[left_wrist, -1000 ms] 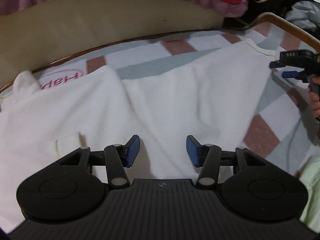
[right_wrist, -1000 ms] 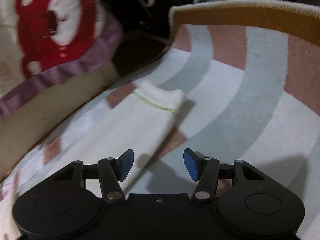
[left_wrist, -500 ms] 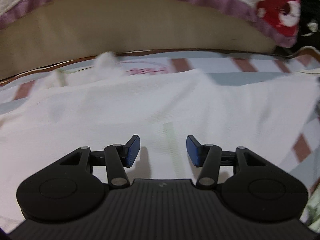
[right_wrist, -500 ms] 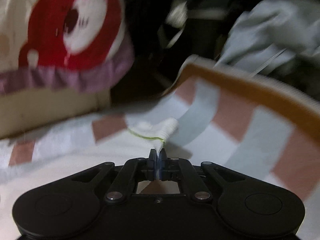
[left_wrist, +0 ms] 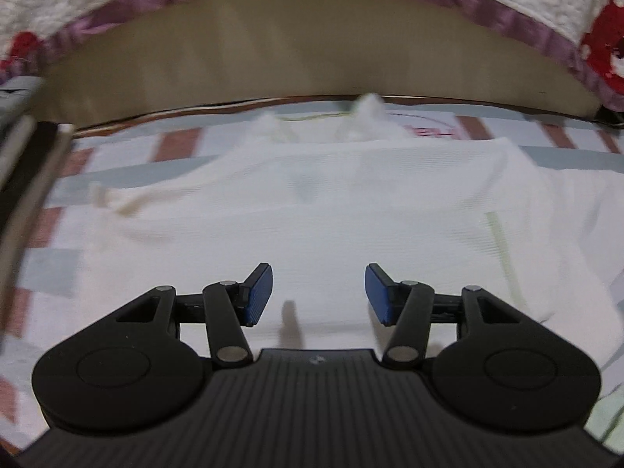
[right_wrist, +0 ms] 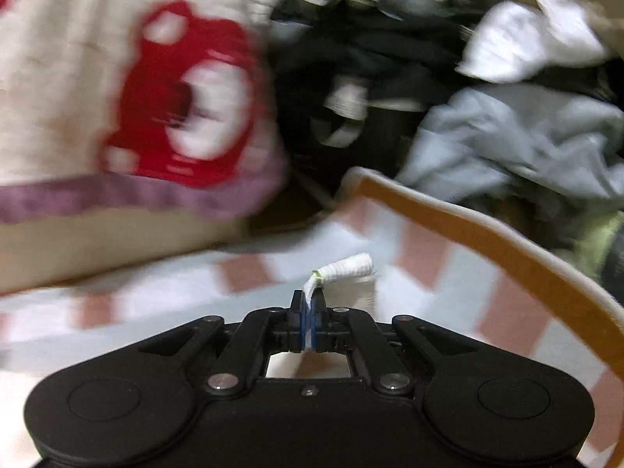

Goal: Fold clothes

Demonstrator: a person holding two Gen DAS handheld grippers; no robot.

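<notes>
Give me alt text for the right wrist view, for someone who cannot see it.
The right gripper is shut on the ribbed white cuff of a garment, held above a pink, grey and white checked mat. Behind, blurred, lie a cream quilt with a red print and a heap of dark and grey clothes.

A checked blanket (left_wrist: pixel 117 171) in pale grey, white and dusty pink covers the work surface, edged with an orange-brown border (right_wrist: pixel 460 230); behind it rises a plain tan panel (left_wrist: pixel 292 62); over that hangs a cream quilt (right_wrist: pixel 58 78) with a purple trim and a red print; to the right lies a blurred heap of dark, grey and white laundry (right_wrist: pixel 507 124); the light is dim and warm.
</notes>
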